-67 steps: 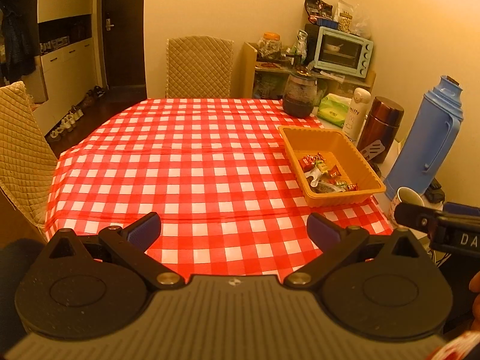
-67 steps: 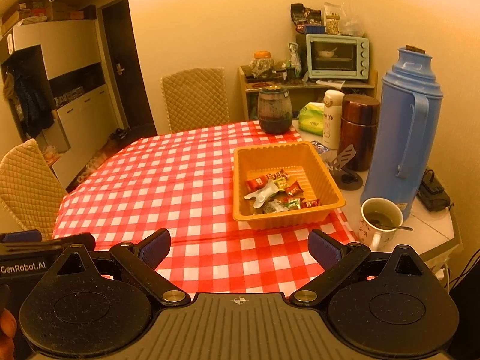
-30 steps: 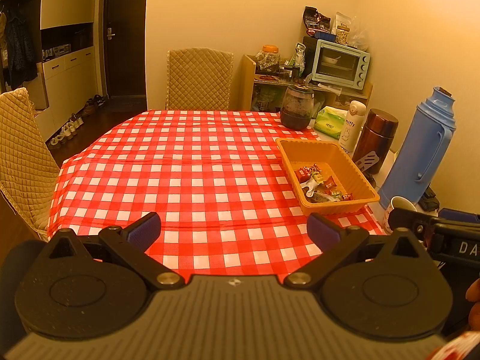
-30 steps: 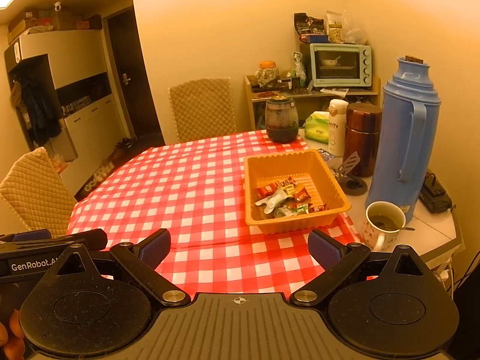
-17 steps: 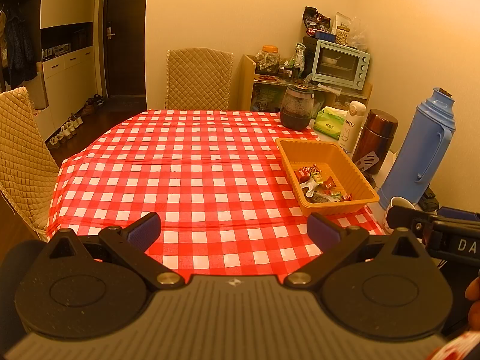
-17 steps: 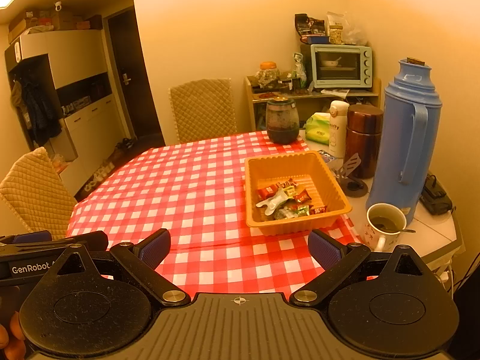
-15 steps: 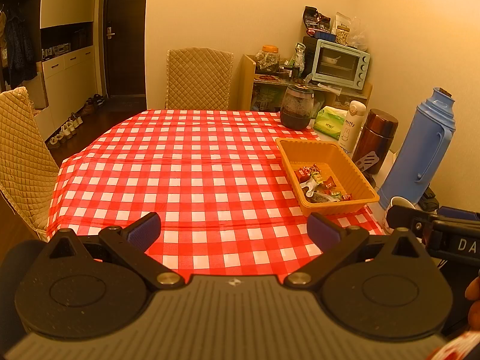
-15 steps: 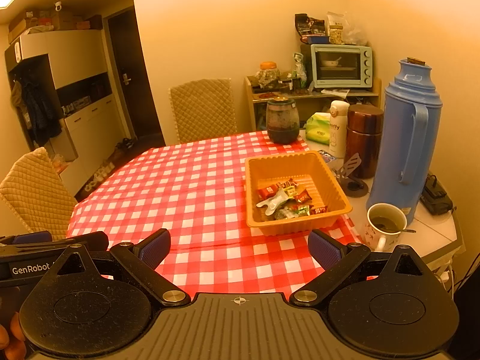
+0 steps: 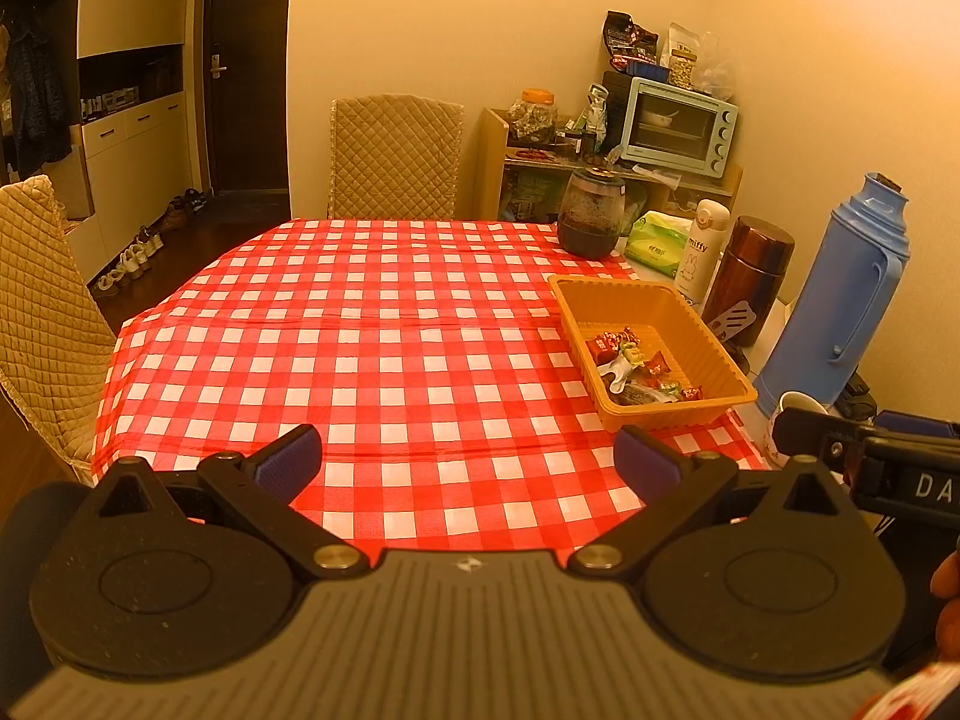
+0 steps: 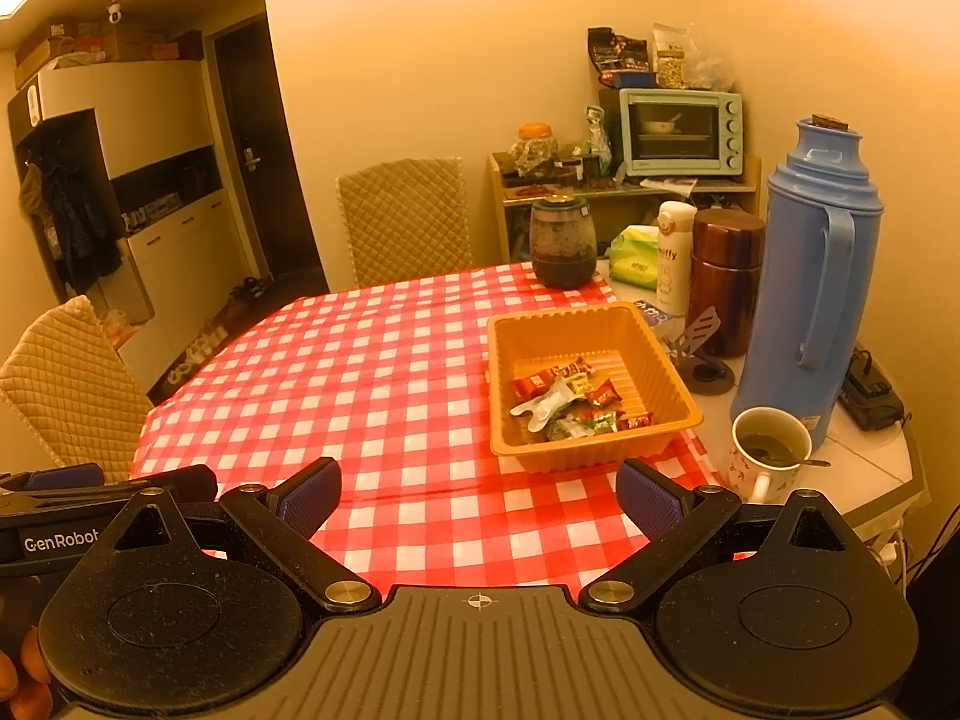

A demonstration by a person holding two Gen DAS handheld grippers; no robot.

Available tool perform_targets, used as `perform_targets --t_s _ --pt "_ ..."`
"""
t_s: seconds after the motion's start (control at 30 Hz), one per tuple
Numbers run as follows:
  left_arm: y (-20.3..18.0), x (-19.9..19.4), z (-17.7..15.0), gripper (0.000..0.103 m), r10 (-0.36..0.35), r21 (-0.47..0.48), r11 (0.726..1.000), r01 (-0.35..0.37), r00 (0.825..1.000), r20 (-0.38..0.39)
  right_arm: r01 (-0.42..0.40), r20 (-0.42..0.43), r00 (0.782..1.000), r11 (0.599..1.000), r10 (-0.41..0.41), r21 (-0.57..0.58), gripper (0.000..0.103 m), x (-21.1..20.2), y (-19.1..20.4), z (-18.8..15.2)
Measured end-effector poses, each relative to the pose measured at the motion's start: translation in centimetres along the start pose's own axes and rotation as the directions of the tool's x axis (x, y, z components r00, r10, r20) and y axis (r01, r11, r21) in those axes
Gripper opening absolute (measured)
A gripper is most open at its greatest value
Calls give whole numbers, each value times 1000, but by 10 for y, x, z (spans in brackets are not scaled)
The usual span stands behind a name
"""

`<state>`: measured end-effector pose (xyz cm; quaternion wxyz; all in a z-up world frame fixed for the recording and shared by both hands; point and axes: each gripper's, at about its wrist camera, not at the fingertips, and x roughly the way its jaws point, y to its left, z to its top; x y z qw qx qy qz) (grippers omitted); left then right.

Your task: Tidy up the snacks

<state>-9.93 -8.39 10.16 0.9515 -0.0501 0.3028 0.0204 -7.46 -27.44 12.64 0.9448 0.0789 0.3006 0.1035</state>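
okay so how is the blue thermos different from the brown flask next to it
The blue thermos is clearly taller than the brown flask. The thermos has a side handle and a narrow corked neck; the flask is a plain, handleless cylinder. The thermos looks matte, the flask glossy. Both stand upright on the white surface beside the orange tray.

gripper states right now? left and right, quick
Left gripper: open, holding nothing, above the tablecloth.
Right gripper: open, holding nothing, short of the snack tray.
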Motion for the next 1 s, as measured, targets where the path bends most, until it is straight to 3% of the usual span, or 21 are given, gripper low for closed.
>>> perform_targets --t_s 1.0 --pt "2 2 0 103 -26 -14 1000 26 1000 15 -2 -2 1000 1000 2 0 97 2 -1 0"
